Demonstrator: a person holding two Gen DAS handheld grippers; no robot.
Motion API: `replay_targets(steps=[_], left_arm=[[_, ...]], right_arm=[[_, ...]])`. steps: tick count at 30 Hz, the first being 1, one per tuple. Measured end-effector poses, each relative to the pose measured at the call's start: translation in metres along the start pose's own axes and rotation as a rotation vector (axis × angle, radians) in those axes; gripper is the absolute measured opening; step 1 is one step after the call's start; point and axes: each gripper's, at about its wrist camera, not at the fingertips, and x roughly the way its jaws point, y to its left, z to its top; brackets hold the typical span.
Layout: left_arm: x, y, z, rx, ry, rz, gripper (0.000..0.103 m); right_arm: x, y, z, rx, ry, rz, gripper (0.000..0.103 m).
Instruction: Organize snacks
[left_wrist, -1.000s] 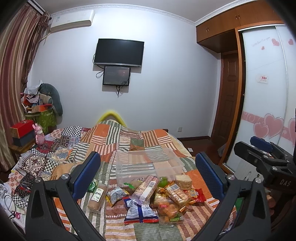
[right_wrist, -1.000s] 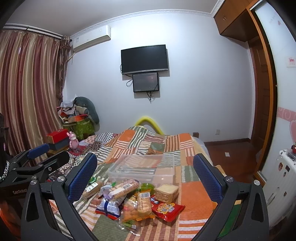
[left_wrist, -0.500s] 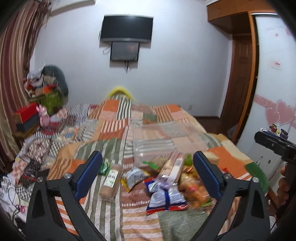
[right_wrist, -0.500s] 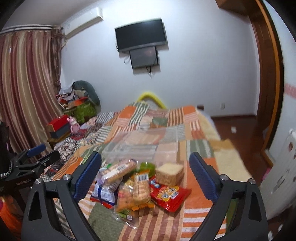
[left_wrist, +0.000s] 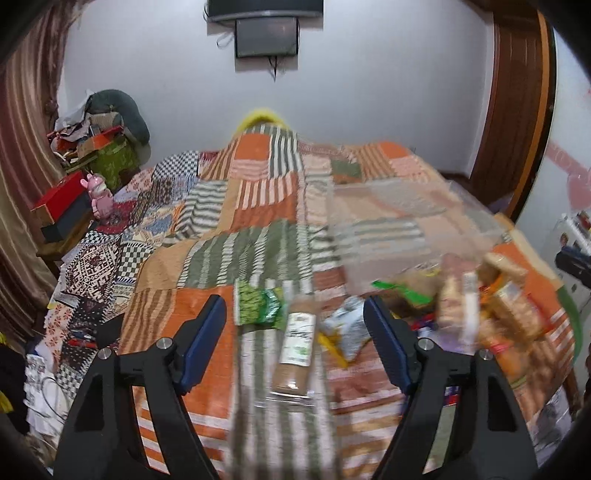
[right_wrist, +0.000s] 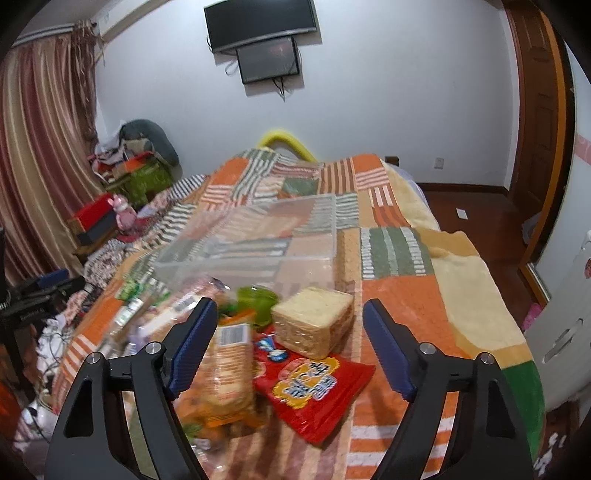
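Snacks (right_wrist: 306, 384) lie heaped on the bed (right_wrist: 406, 302) near the clear bin (right_wrist: 258, 240), closer than a second ago to both empty, spread claws (left_wrist: 295, 332) (right_wrist: 288, 336), suggesting picking begins.
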Motion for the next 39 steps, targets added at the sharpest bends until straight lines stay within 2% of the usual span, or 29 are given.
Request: replay_targets(steps=[5,12,17,20,28,30,32,39], left_arm=[[0.029,0.013,-0.005,0.042,0.077,0.022,0.077],[0.082,0.013,-0.026,0.012,0.196,-0.05,0.076],[0.107,0.01,-0.035,-0.003,0.253,-0.079,0.063],[0.117,0.008,-0.038,-0.002,0.269,-0.096,0.052],[0.127,-0.002,-0.042,0.023,0.257,-0.09,0.044],[0.128,-0.002,-0.043,0.013,0.252,-0.096,0.042],[0.126,0.0,-0.043,-0.001,0.247,-0.099,0.039],[0.114,-0.003,-0.047,-0.004,0.249,-0.097,0.039]], right_arm=[[0.021,-0.009,0.0,0.002,0.058,-0.031,0.078],[0.05,-0.012,0.002,0.015,0.144,-0.029,0.078],[0.062,-0.006,0.005,-0.004,0.172,-0.033,0.078],[0.073,-0.004,0.005,-0.017,0.199,-0.039,0.078],[0.088,-0.007,0.002,0.005,0.257,-0.047,0.078],[0.088,-0.01,0.002,0.017,0.264,-0.058,0.071],[0.086,-0.012,0.001,0.032,0.26,-0.055,0.069],[0.072,-0.011,0.0,0.022,0.227,-0.088,0.055]])
